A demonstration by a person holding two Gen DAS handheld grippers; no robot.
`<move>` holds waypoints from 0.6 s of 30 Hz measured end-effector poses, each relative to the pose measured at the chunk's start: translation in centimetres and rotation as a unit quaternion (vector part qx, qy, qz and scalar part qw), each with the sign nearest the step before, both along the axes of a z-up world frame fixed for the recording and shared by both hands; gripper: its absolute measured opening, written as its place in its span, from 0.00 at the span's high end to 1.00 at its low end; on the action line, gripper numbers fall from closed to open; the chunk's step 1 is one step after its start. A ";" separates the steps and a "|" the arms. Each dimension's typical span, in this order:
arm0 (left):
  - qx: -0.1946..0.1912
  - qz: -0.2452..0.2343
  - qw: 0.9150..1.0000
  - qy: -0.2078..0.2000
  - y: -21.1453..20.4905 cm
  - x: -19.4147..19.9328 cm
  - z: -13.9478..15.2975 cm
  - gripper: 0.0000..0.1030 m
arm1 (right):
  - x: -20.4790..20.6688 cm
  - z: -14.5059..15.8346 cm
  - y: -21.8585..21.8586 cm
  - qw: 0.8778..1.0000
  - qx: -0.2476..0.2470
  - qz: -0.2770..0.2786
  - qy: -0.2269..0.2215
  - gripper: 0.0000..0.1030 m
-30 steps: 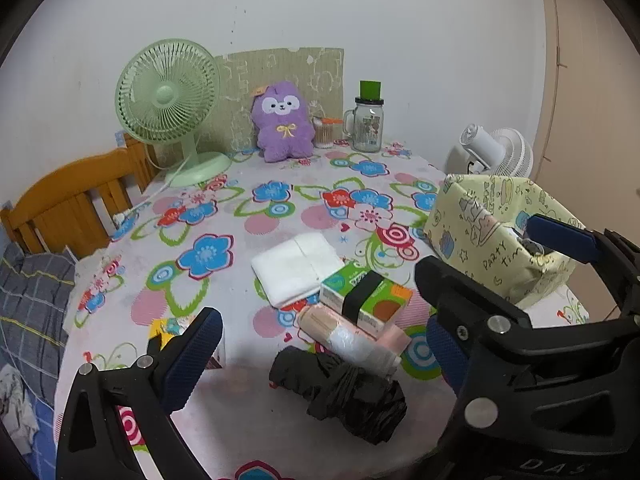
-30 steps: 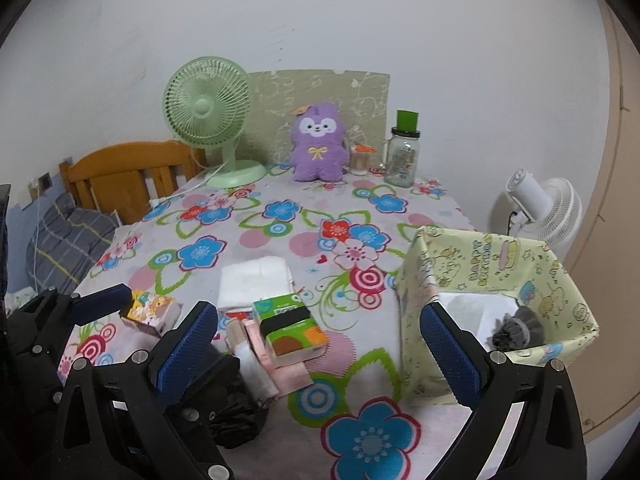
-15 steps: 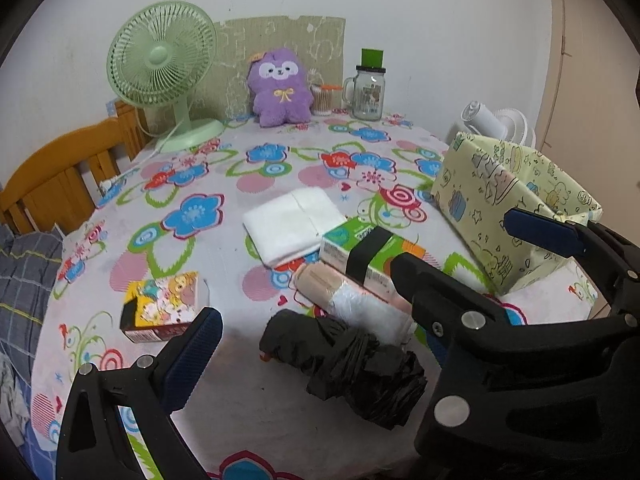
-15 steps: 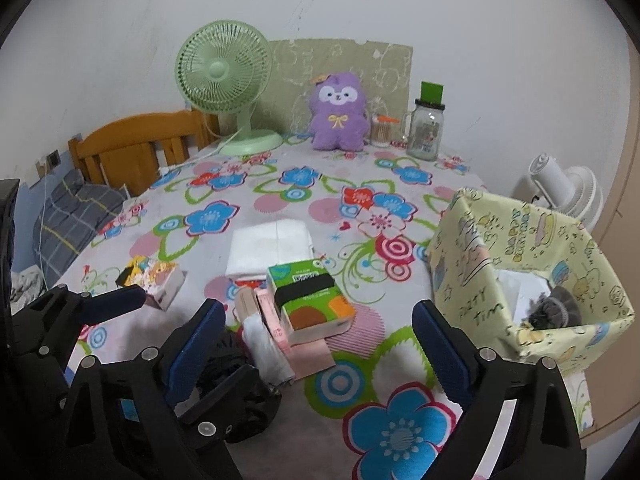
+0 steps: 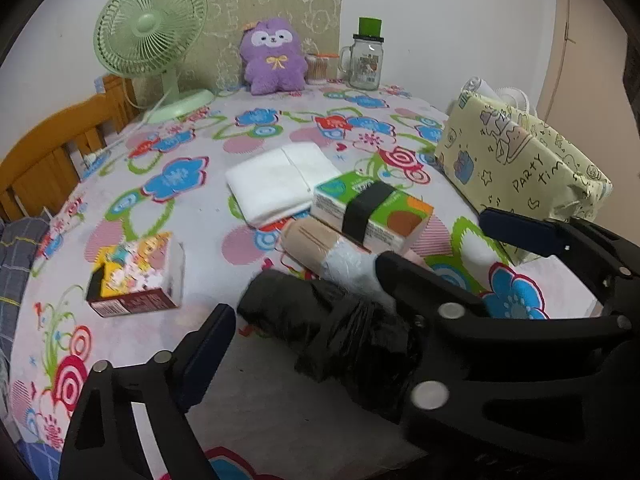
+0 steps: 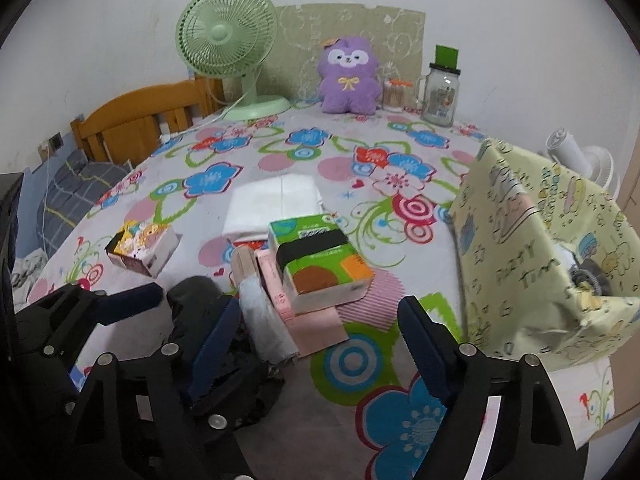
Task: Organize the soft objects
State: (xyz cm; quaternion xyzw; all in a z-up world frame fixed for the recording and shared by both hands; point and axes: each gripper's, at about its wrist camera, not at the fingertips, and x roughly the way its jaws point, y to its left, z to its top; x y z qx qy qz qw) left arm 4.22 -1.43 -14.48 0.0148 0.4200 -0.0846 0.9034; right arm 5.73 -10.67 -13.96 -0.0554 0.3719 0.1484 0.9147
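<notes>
Black bundle (image 5: 340, 332) between spread, narrowing left hand-held gripper (image 5: 304, 300) fingers, wrapped roll (image 5: 332, 252) alongside.

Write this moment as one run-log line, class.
left gripper: open, jaws closing, over black bundle | right gripper: open, jaws closing, nothing gripped | yellow bin: right of the pile

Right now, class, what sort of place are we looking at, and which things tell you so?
Probably a bedroom at home: a wooden bed frame with bedding beside the flowered tablecloth, a purple plush toy and a green desk fan.
</notes>
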 end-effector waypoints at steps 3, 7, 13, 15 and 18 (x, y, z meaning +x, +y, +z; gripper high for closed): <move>0.001 -0.006 1.000 0.006 -0.3 0.1 -0.3 0.25 | 0.2 -0.5 0.4 1.000 0.000 0.005 0.009 0.22; -0.001 -0.014 1.000 0.006 -0.4 0.1 -0.2 0.43 | 0.6 -0.7 0.8 1.000 0.004 0.014 0.019 0.26; 0.000 0.000 1.000 0.005 0.9 0.2 -0.1 0.53 | 1.0 -0.9 1.6 0.999 0.013 0.027 0.028 0.35; 0.001 0.008 1.000 0.005 1.6 0.4 -0.1 0.53 | 1.2 -1.0 2.0 0.999 0.019 0.031 0.036 0.44; -0.002 0.014 1.000 0.006 2.4 0.6 -0.2 0.53 | 1.6 -1.1 2.6 0.998 0.025 0.036 0.045 0.49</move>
